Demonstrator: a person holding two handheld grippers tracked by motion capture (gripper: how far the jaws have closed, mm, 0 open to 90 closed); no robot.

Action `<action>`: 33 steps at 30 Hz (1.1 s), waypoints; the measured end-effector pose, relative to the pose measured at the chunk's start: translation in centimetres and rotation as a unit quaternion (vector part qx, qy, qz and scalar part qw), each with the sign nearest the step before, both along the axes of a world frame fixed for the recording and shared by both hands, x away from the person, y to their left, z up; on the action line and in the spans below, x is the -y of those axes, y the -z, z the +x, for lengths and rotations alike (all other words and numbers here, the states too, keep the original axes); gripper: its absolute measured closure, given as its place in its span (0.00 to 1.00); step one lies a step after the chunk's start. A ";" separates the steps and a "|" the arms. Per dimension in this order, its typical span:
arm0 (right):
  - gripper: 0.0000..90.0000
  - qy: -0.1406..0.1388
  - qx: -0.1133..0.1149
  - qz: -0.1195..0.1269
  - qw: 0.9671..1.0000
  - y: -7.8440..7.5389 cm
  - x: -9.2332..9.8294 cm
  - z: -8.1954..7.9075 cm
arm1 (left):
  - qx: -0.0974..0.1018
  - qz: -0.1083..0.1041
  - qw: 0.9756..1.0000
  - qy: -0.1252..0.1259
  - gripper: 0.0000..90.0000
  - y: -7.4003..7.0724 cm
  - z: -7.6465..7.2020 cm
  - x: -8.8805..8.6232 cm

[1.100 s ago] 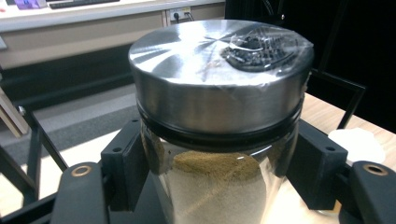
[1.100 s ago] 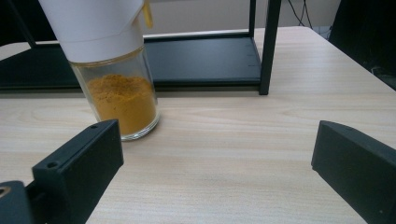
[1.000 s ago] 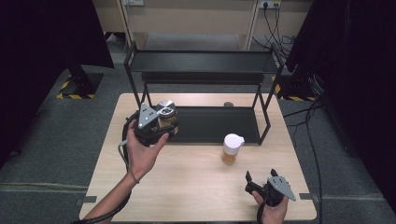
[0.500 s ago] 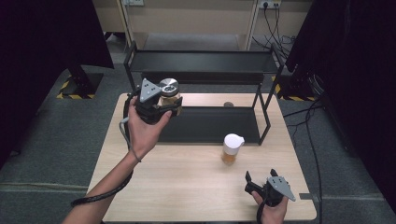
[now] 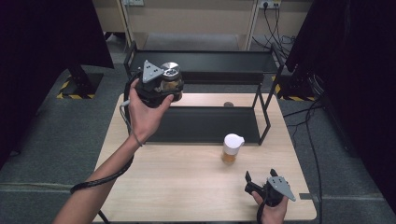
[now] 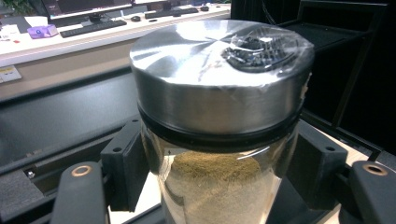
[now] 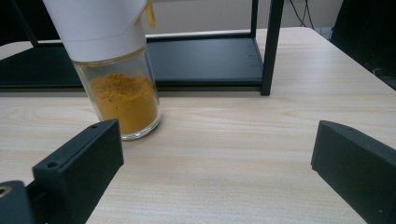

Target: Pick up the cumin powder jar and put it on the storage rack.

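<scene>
The left gripper (image 5: 169,87), upper left of the high view, is clamping a steel-lidded spice jar (image 6: 217,121) beside the rack's top shelf (image 5: 219,65); it should be kept upright while being lowered onto that shelf. The right gripper (image 5: 259,185) is idling wide open and empty, lower right.

the steel-lidded jar (image 6: 219,140) runs off the bottom edge in the left gripper view. the white-capped jar's (image 7: 114,60) top is cut off in the right gripper view.

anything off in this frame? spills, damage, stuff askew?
One oddity: clear film or tape, wrinkled, lies over the metal-lidded jar's shaker holes, held in the left gripper. The white-capped jar stands upright on the table, no spill. Right gripper open.
</scene>
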State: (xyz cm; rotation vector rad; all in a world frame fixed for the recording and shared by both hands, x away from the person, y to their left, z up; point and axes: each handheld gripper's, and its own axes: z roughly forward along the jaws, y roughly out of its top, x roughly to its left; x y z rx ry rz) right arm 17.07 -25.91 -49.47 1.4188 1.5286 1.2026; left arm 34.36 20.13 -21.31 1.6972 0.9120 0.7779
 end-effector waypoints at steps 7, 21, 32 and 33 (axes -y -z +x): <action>0.03 -0.001 0.001 0.000 1.000 0.0 0.0 0.0 | 0.008 -0.010 1.000 0.000 0.33 -0.8 0.5 0.3; 0.03 -0.002 0.001 -0.002 1.000 0.0 0.0 0.0 | 0.017 -0.021 1.000 -0.013 0.33 -2.8 3.0 1.0; 0.03 -0.003 0.001 -0.003 1.000 0.0 0.0 0.0 | 0.023 -0.019 0.999 -0.027 0.33 -3.8 5.3 1.5; 0.03 -0.003 0.001 -0.003 1.000 0.0 0.0 0.0 | 0.023 -0.016 0.999 -0.029 0.33 -3.8 5.6 1.6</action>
